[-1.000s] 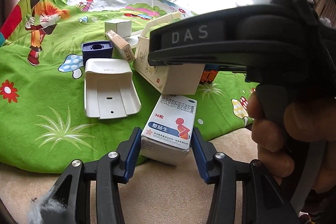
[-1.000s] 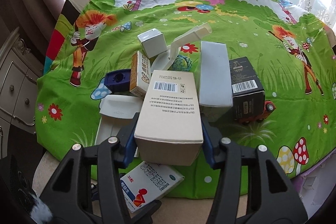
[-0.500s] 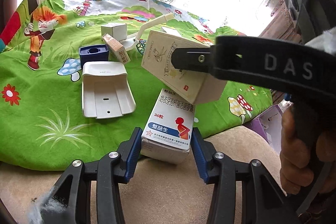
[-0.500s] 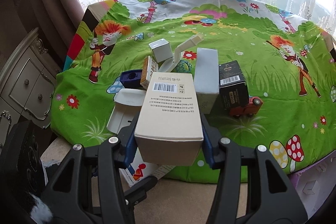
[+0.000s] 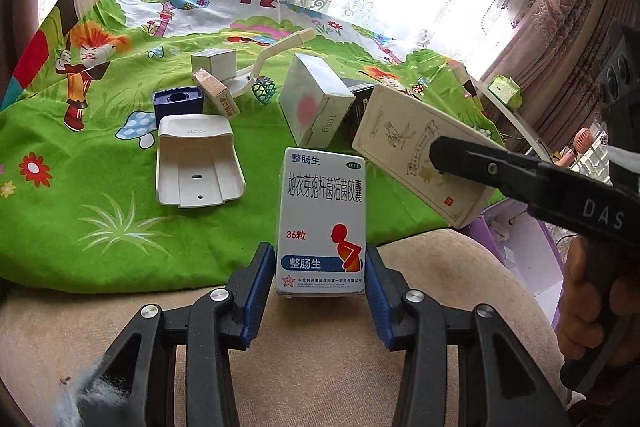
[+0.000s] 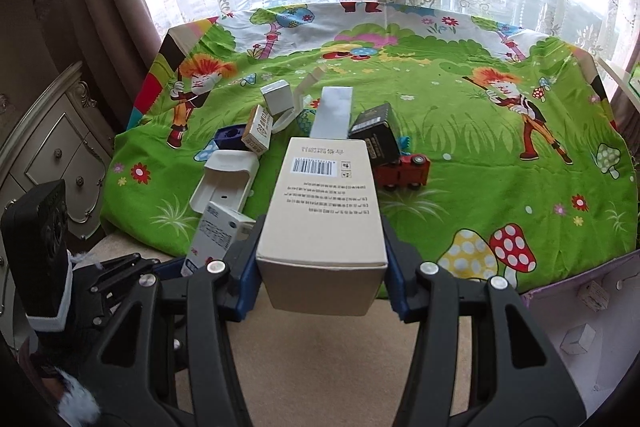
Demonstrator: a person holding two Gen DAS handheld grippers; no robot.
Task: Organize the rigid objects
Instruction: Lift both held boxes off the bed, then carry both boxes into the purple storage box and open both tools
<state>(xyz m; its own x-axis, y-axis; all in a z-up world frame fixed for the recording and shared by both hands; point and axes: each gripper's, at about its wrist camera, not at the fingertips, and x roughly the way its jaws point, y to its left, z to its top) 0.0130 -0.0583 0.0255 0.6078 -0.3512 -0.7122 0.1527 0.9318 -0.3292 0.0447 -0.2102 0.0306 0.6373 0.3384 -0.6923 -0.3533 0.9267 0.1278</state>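
Green cloth beyond; medicine box (image 5: 321, 227) (seemingly clamped) between left claw (image 5: 316, 291) pads.

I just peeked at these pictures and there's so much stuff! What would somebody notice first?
Probably the two boxes held up in front: the left claw grips a white medicine box with a red figure on it, and the right claw grips a bigger tan box with a barcode. Behind them lies a bright green cartoon cloth, with a little red toy truck among more boxes.
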